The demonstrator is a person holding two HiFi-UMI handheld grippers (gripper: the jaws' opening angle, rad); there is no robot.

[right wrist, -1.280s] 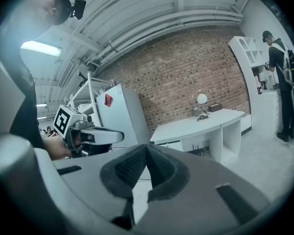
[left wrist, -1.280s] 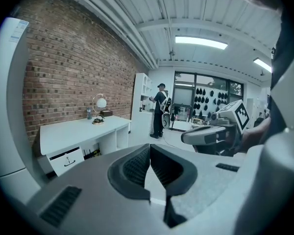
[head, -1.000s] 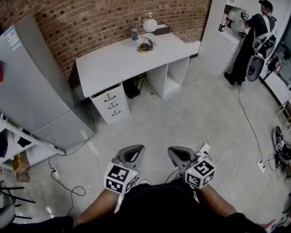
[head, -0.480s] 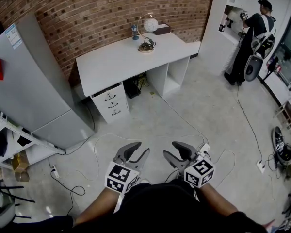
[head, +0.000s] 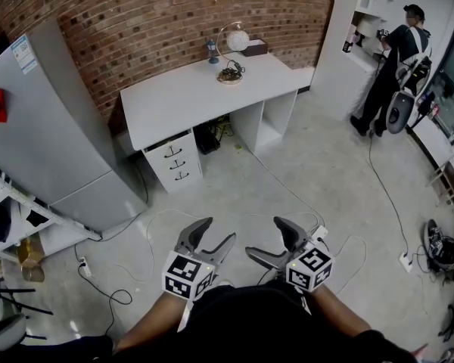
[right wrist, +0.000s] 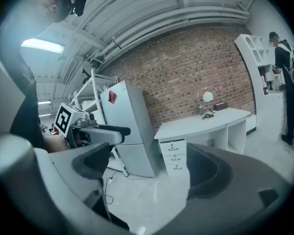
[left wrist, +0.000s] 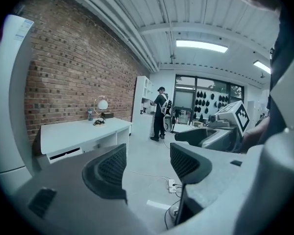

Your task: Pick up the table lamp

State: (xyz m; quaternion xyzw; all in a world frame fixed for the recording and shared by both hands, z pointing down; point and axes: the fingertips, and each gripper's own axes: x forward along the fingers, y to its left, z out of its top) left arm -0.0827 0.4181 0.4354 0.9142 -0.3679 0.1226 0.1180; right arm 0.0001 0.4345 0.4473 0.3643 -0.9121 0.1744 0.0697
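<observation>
The table lamp (head: 233, 42), with a white globe on a curved arm, stands at the back of the white desk (head: 189, 100) against the brick wall; it also shows small in the left gripper view (left wrist: 102, 105) and the right gripper view (right wrist: 207, 98). Both grippers are held low near my body, far from the desk. My left gripper (head: 213, 233) and right gripper (head: 268, 239) have their jaws opening, with nothing between them.
A grey refrigerator (head: 53, 134) stands left of the desk. Cables and a power strip (head: 318, 233) lie on the floor ahead. A person (head: 397, 59) stands at the white shelving on the right. A metal rack (head: 7, 225) is at the left edge.
Both grippers have gone from shut to wide apart. The hands have stayed nearly where they were.
</observation>
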